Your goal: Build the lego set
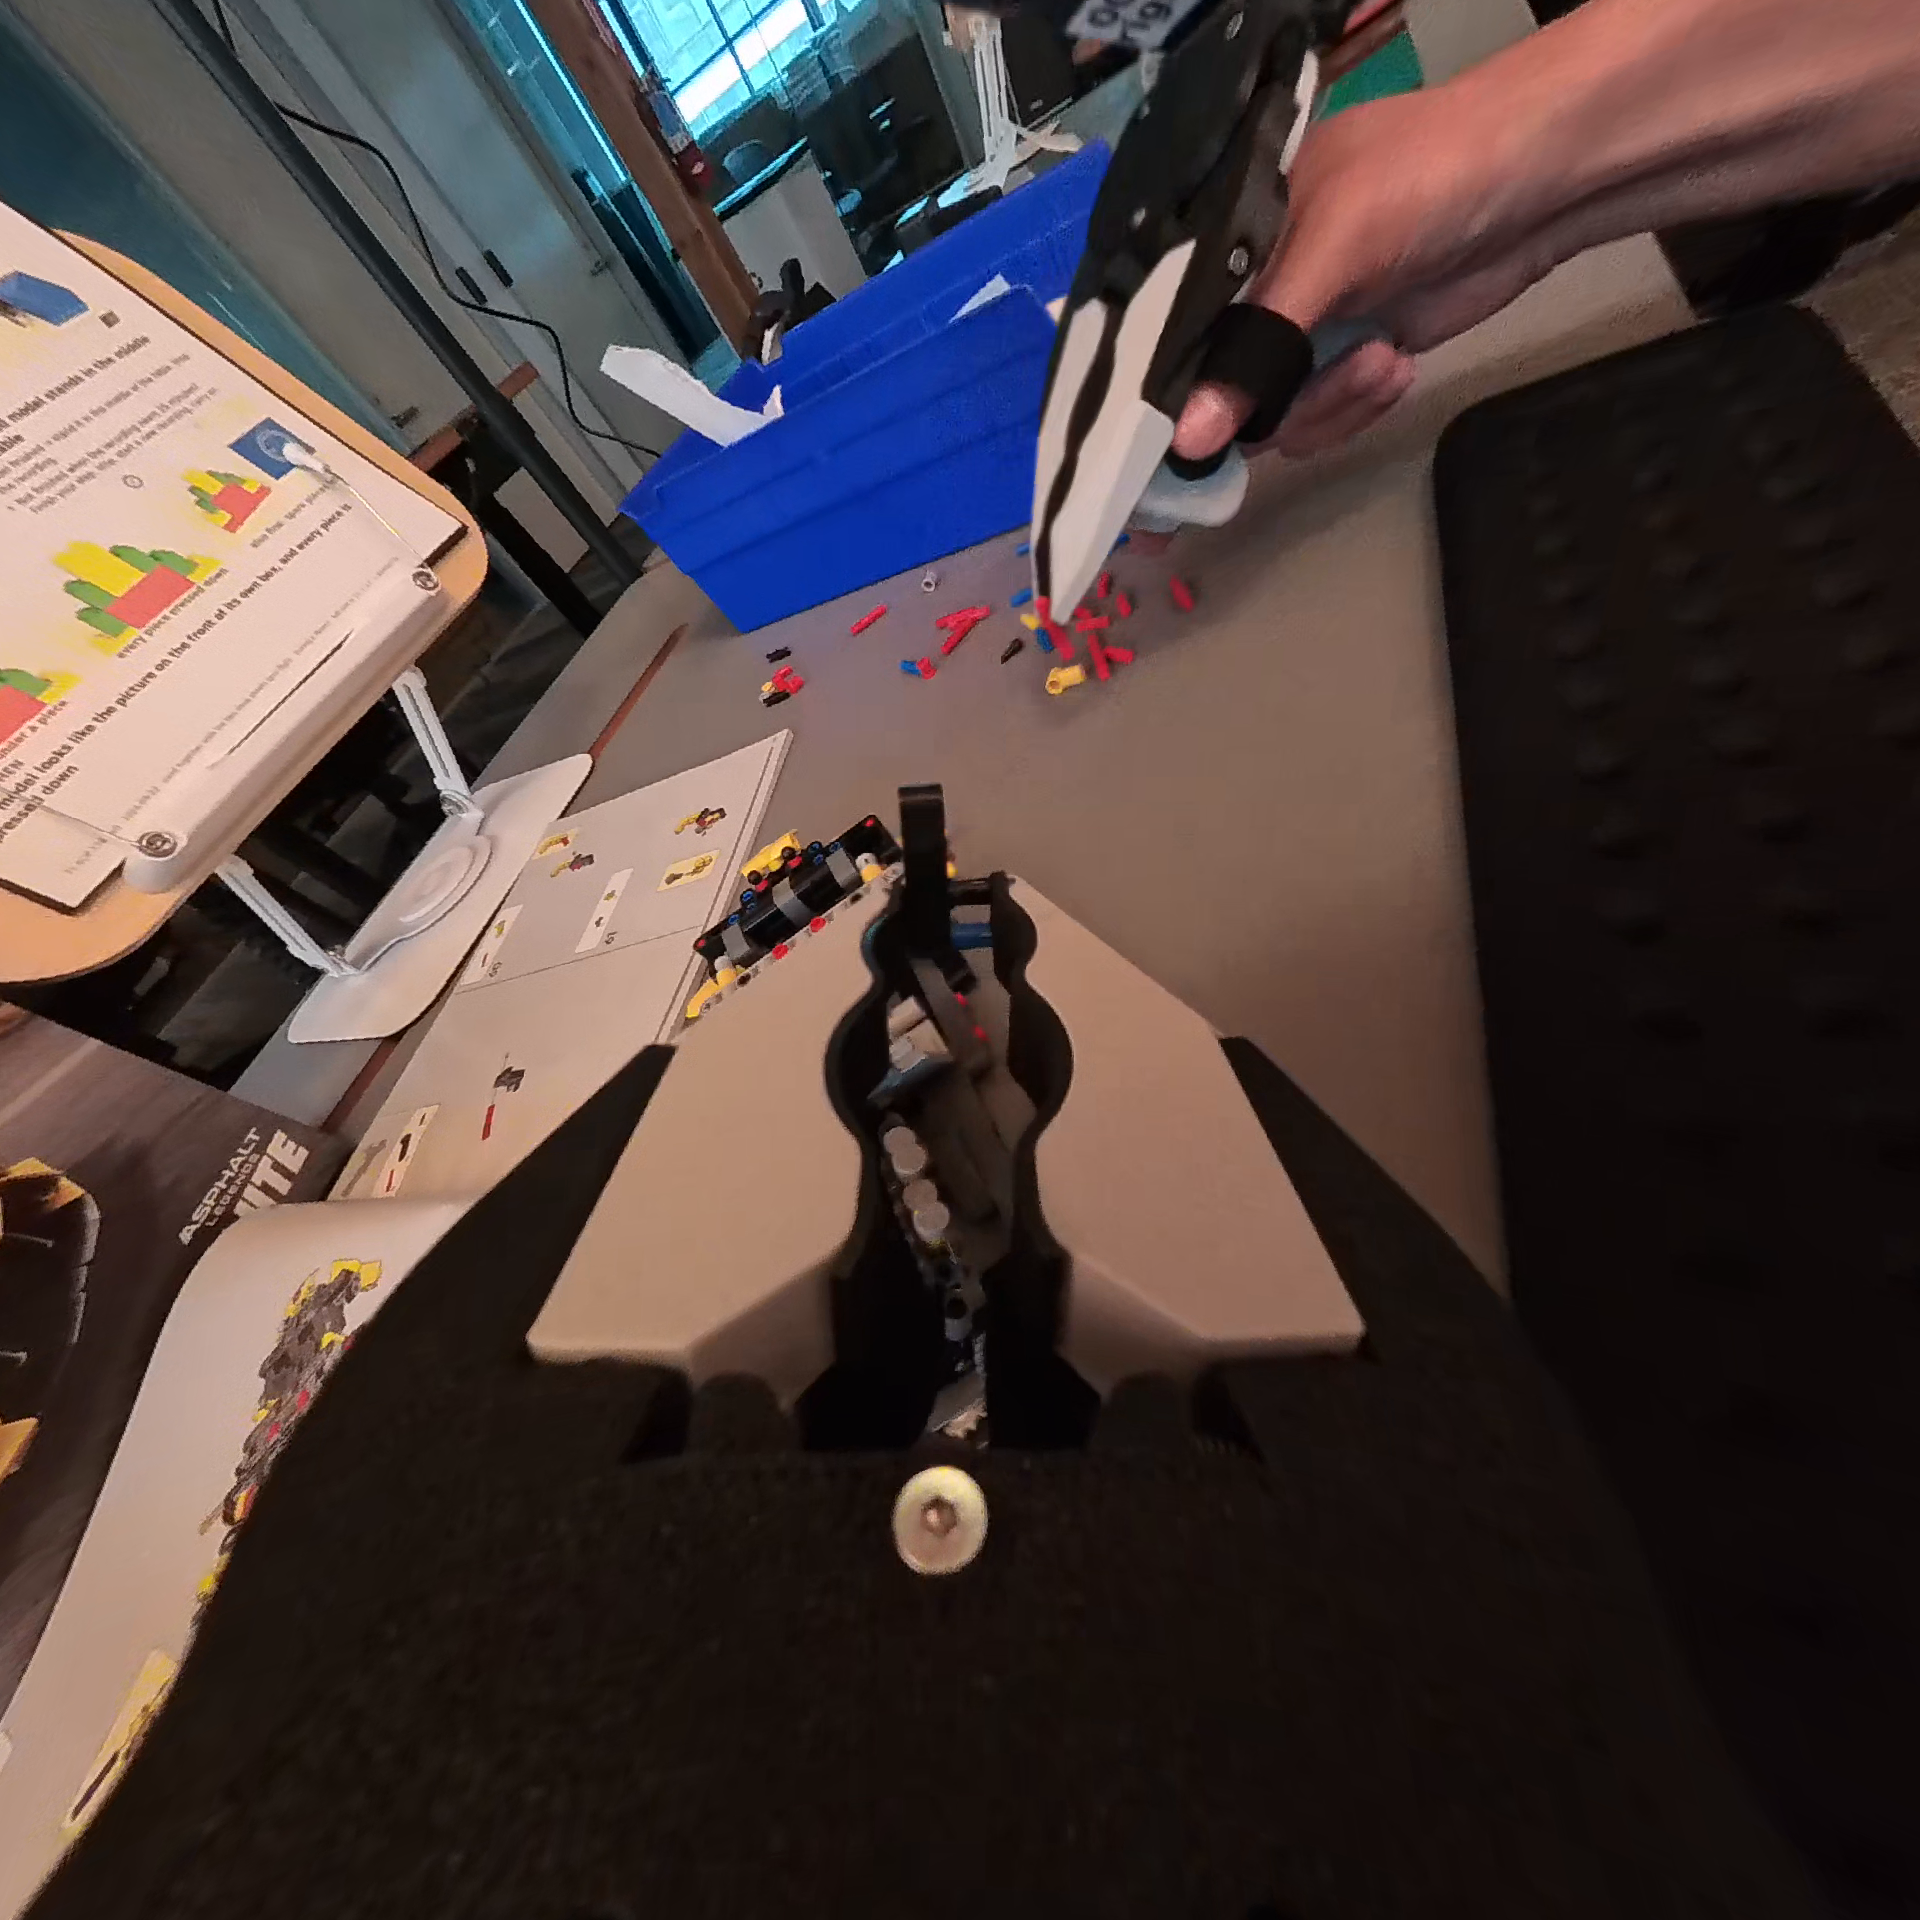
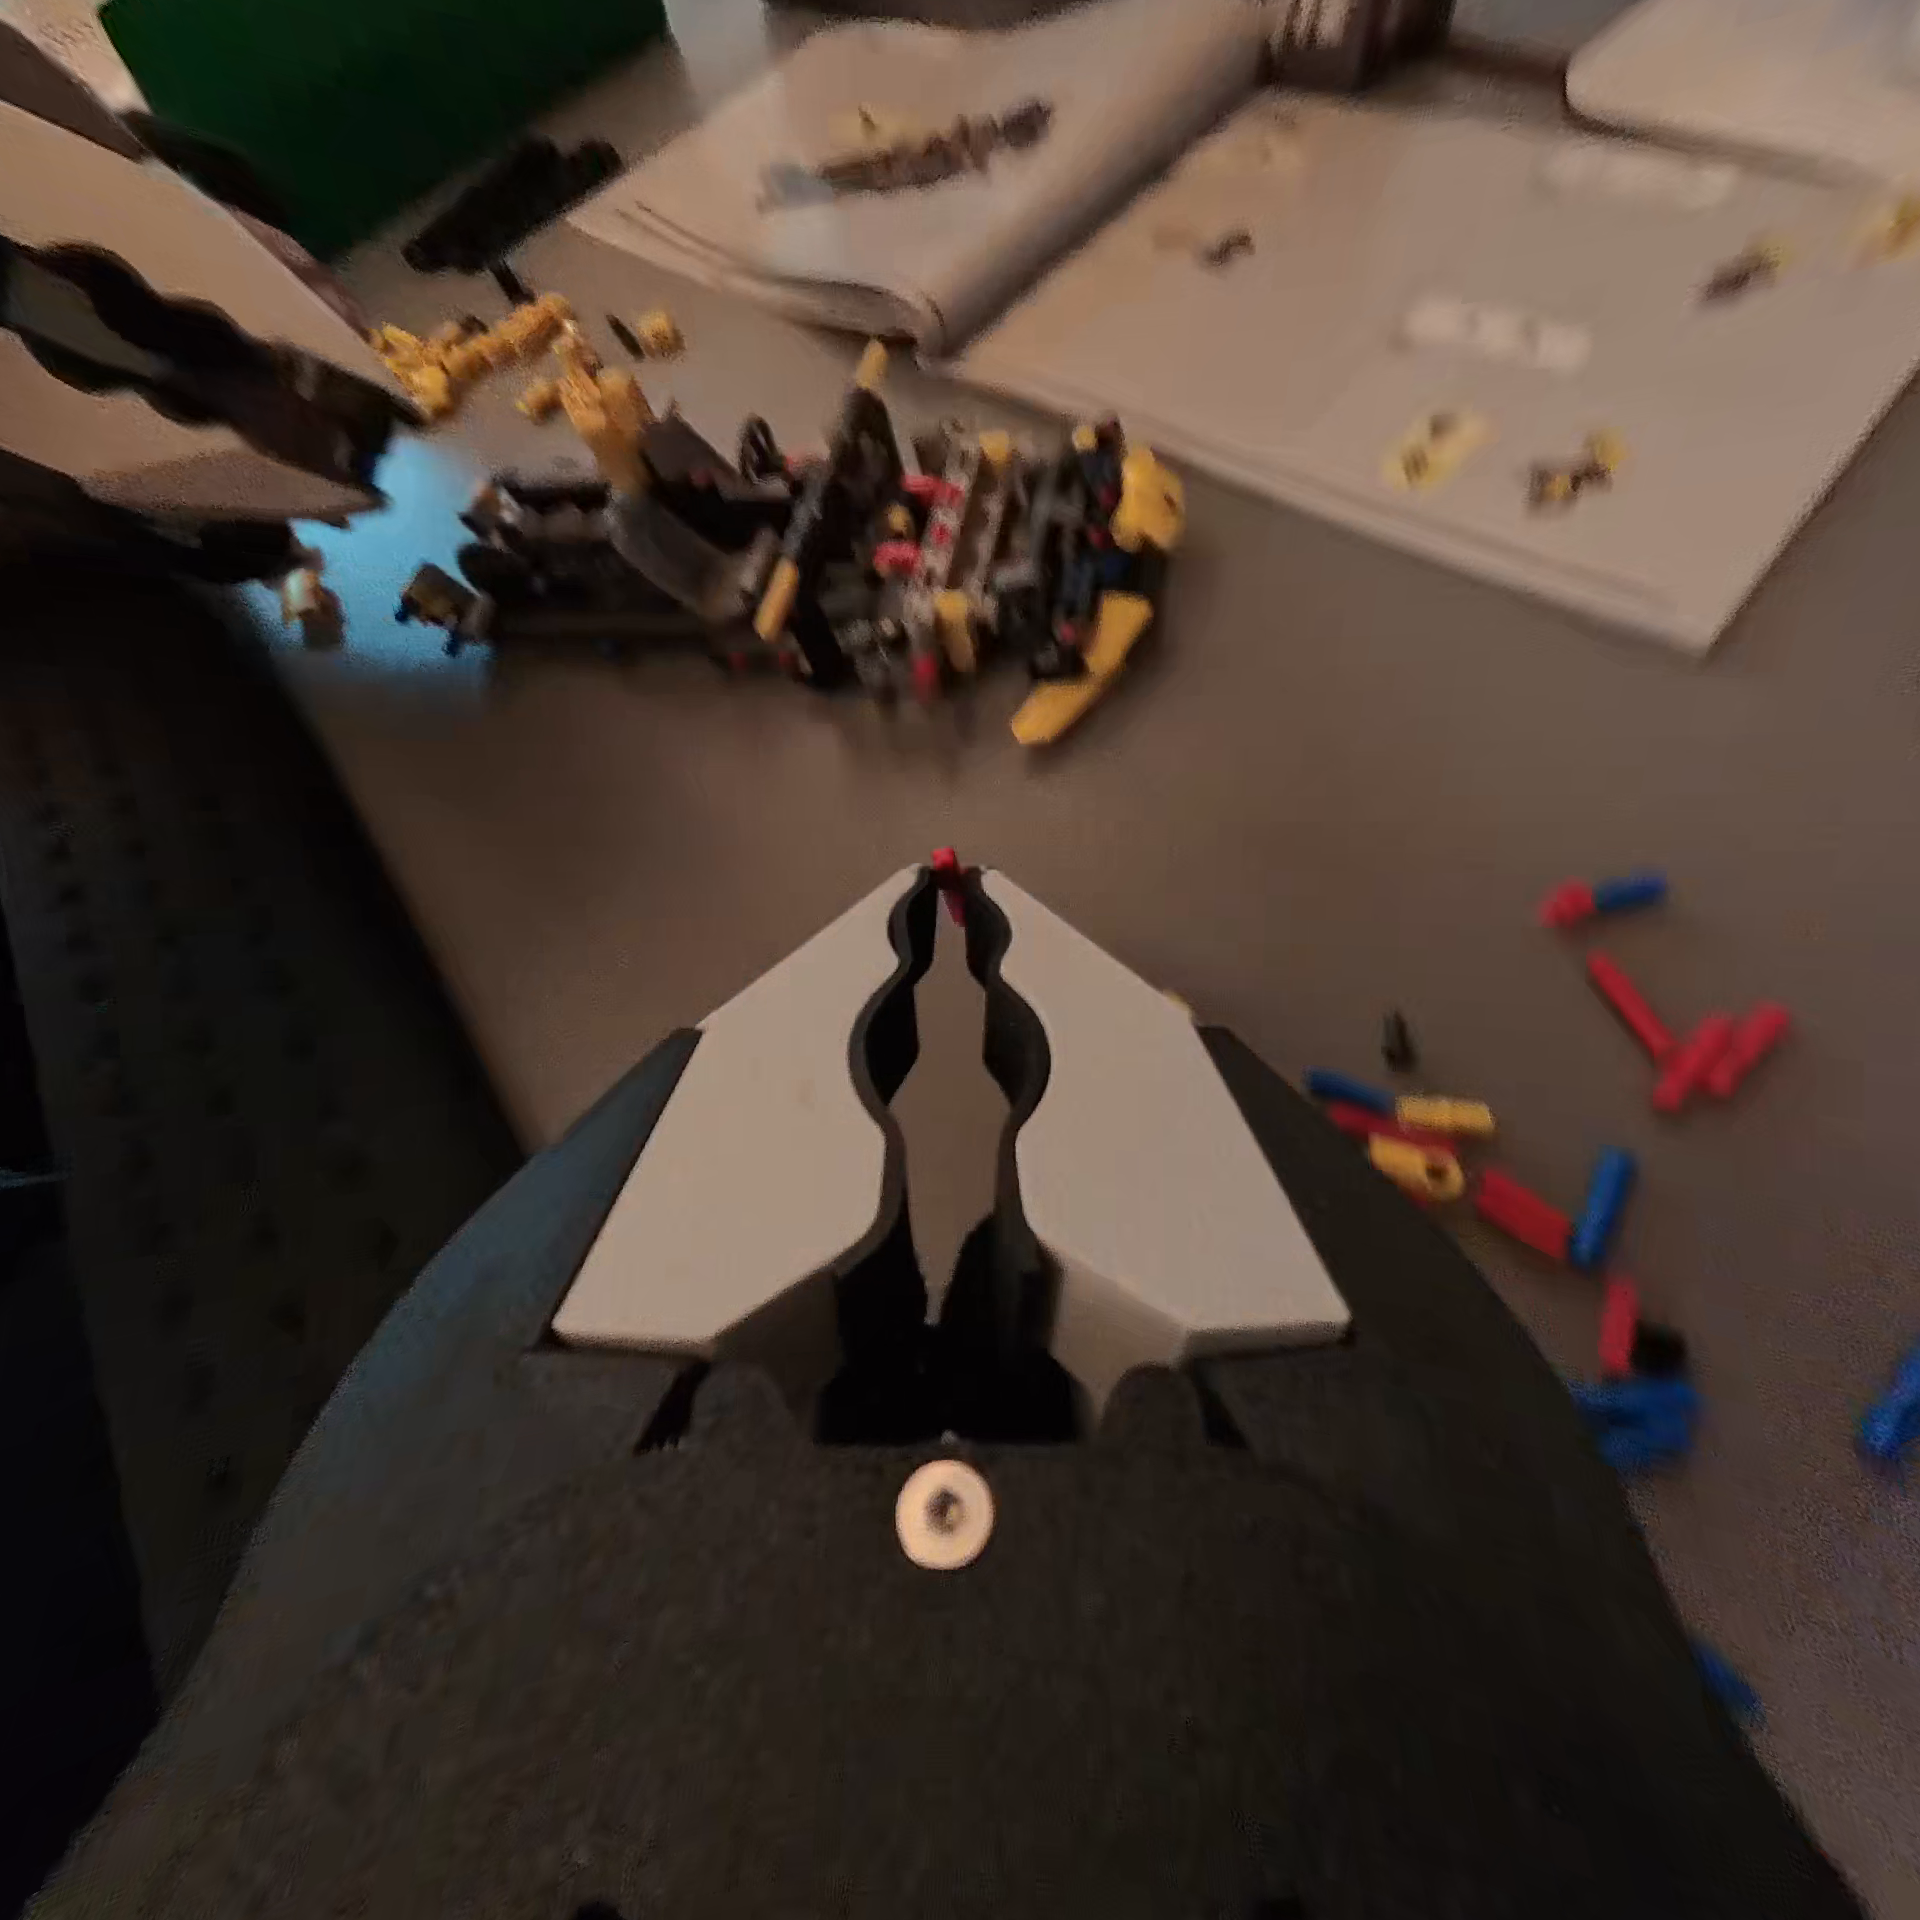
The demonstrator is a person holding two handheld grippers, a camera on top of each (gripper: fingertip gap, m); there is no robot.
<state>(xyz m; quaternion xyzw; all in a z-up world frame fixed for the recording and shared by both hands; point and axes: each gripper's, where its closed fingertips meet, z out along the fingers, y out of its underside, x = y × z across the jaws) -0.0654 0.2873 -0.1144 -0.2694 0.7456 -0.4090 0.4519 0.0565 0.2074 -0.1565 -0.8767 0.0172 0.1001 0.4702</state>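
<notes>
Pinching a small red plastic peg [image 2: 948, 883] between the very tips of the right gripper [image 2: 951, 878], jaws nearly closed with only the peg's width between them, hovering just above the grey tabletop [image 2: 1195, 810]. Showing in the left wrist view as the far black-and-white tool, held in a bare hand [image 1: 1382, 239], tips down among the scattered red, blue and yellow pegs [image 1: 1081, 639]. Clamping the left gripper [image 1: 940, 914] on a long dark grey and black lego beam assembly [image 1: 930, 1039], jaws closed around it, one black upright end sticking out past the tips. Lying on the tabletop beyond the left gripper, the partly built black, grey and yellow lego model [image 2: 862, 551], just beside the open grey instruction booklet [image 2: 1455, 343], loose yellow pieces [image 2: 499, 353] strewn near its other end. Sitting at the far side of the pegs, a blue plastic bin [image 1: 883, 457] with white paper inside. Standing to the left, a white stand [image 1: 416, 894] carrying a printed instruction sheet [image 1: 156, 540]. Covering the right edge of the tabletop, a black dimpled mat [image 1: 1683, 727].
</notes>
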